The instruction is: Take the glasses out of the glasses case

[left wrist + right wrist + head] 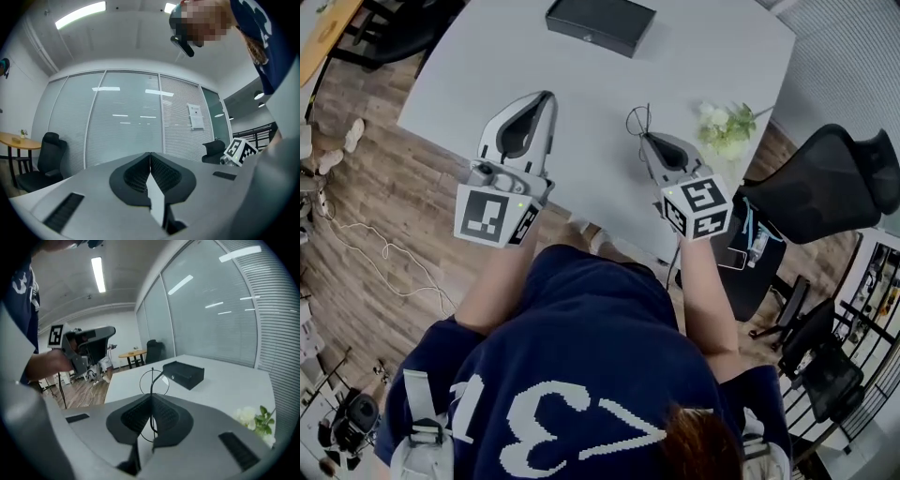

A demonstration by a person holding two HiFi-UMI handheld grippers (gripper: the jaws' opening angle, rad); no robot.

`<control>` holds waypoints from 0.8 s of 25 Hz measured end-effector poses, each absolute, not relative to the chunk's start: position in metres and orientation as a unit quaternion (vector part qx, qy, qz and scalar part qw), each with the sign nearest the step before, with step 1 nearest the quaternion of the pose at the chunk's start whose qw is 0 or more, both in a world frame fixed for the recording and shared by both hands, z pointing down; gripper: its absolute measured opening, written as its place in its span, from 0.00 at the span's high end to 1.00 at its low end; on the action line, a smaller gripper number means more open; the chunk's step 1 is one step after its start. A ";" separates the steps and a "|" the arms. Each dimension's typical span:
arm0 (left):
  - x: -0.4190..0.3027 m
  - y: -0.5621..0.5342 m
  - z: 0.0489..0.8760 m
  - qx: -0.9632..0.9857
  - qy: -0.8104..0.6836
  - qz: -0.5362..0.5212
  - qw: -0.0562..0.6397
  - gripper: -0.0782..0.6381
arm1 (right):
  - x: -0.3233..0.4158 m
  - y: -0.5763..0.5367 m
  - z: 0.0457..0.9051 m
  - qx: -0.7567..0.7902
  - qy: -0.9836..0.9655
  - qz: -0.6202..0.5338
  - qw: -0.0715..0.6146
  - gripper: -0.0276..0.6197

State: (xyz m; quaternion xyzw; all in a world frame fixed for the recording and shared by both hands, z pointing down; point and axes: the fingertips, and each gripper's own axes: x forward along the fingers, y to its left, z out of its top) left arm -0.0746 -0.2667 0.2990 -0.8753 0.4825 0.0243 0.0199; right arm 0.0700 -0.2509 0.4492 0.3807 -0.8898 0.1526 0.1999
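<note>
A black glasses case [600, 23] lies with its lid down at the far side of the grey table [694, 56]; it also shows as the case [183, 373] in the right gripper view. My right gripper [645, 139] is shut on thin wire-framed glasses [637, 120], held above the table's near part. One round lens of the glasses [153, 379] sticks up past the closed jaws of the right gripper [151, 397]. My left gripper [547, 97] is shut on nothing, over the table's left edge. The left gripper [150, 154] points up at a glass wall.
White flowers [727, 127] lie on the table just right of the right gripper, flowers [253, 420] low in its view. A black office chair [830, 187] stands at the table's right. Wooden floor with a cable [384, 253] lies to the left.
</note>
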 end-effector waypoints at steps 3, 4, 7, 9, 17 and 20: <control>-0.083 -0.261 0.317 -0.873 0.488 0.013 0.001 0.87 | 0.058 -0.236 0.499 0.362 -0.878 0.183 0.255 0.92; -0.085 -0.259 0.323 -0.872 0.489 0.009 -0.006 0.87 | 0.056 -0.230 0.514 0.356 -0.872 0.194 0.273 0.92; -0.086 -0.251 0.335 -0.872 0.489 0.000 -0.021 0.87 | 0.053 -0.215 0.552 0.344 -0.856 0.221 0.317 0.92; -0.089 -0.248 0.344 -0.872 0.489 -0.005 -0.027 0.87 | 0.050 -0.210 0.573 0.342 -0.847 0.236 0.332 0.92; -0.104 -0.249 0.346 -0.869 0.494 -0.006 -0.027 0.87 | 0.047 -0.216 0.579 0.362 -0.839 0.240 0.328 0.91; -0.102 -0.251 0.338 -0.872 0.490 0.002 -0.016 0.87 | 0.053 -0.228 0.554 0.375 -0.846 0.234 0.300 0.91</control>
